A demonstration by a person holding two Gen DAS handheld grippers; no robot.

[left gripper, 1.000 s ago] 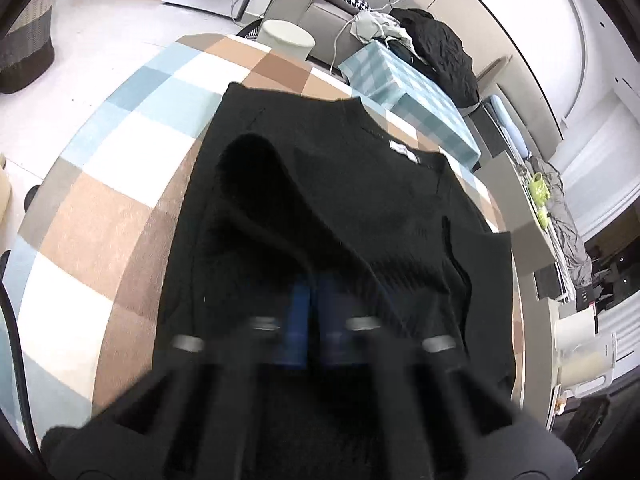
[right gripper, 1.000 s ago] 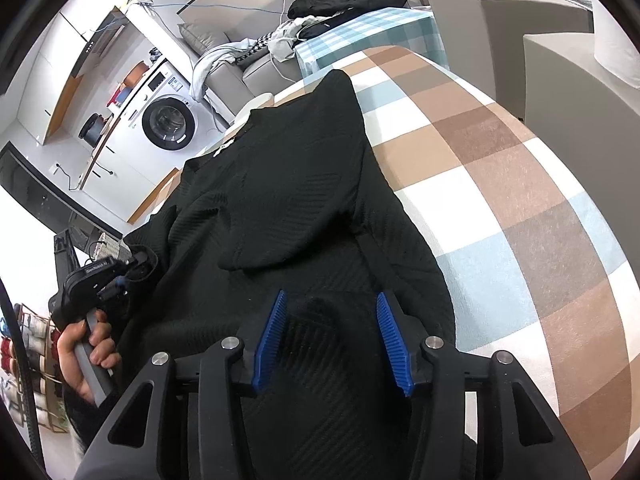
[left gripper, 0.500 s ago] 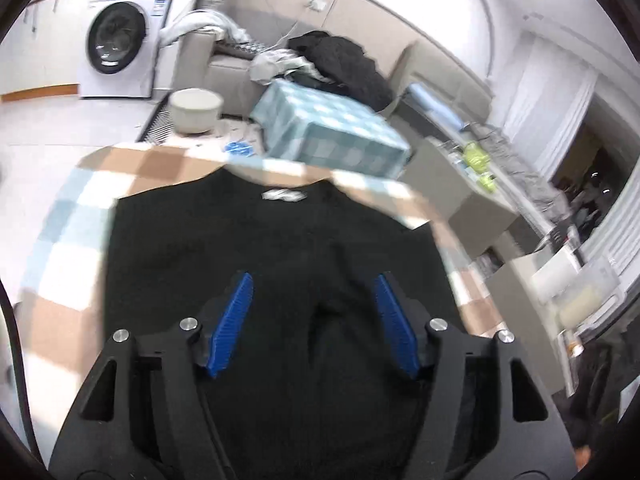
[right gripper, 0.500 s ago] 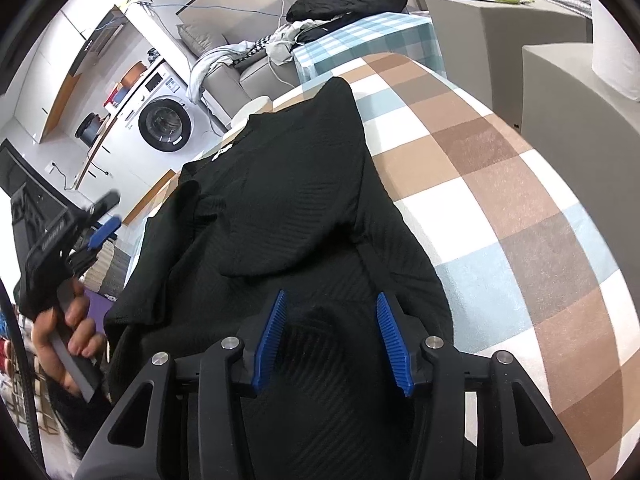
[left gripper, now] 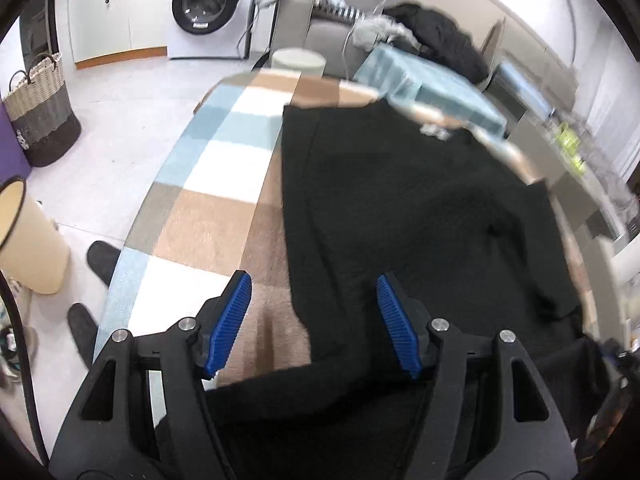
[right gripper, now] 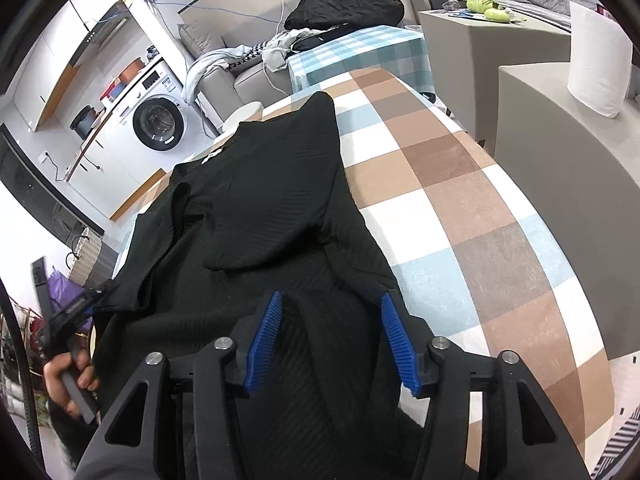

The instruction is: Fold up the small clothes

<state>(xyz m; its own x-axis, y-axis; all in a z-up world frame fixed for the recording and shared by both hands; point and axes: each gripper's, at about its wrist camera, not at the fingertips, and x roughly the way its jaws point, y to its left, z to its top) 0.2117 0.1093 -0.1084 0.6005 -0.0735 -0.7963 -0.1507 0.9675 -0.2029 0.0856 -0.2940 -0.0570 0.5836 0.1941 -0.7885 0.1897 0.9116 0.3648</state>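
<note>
1. the left gripper [left gripper: 314, 322] is seen with its blue pads spread wide and nothing between them; it is held over the near left edge of the black sweater [left gripper: 400, 208], where cloth meets the bare table covering.
2. the right gripper [right gripper: 330, 338] is likewise parted, with no fabric pinched; its pads are poised over the lower part of the garment, and whether they touch the knit cannot be told.
3. the black sweater is spread over the checked tablecloth [right gripper: 460, 184], neck end away from the grippers, a pale label visible at the collar. both sleeves appear to be already laid inward across the body, and the bottom portion is draped toward the near table edge.
4. a soft, limp, fairly light knit is judged here: no shape will be kept when lifted, and the ribbed weave may stretch or sag if pulled from one point only.
5. the hem is judged the best place to be taken, one corner by each gripper, with all layers pinched together so that the folded sleeves are not dragged out.
6. slipping is thought unlikely against the ridged pads, though a thin pinch could let a single layer escape.
7. beyond the table, a washing machine [left gripper: 208, 4] and a woven basket [left gripper: 40, 116] are seen.
</note>
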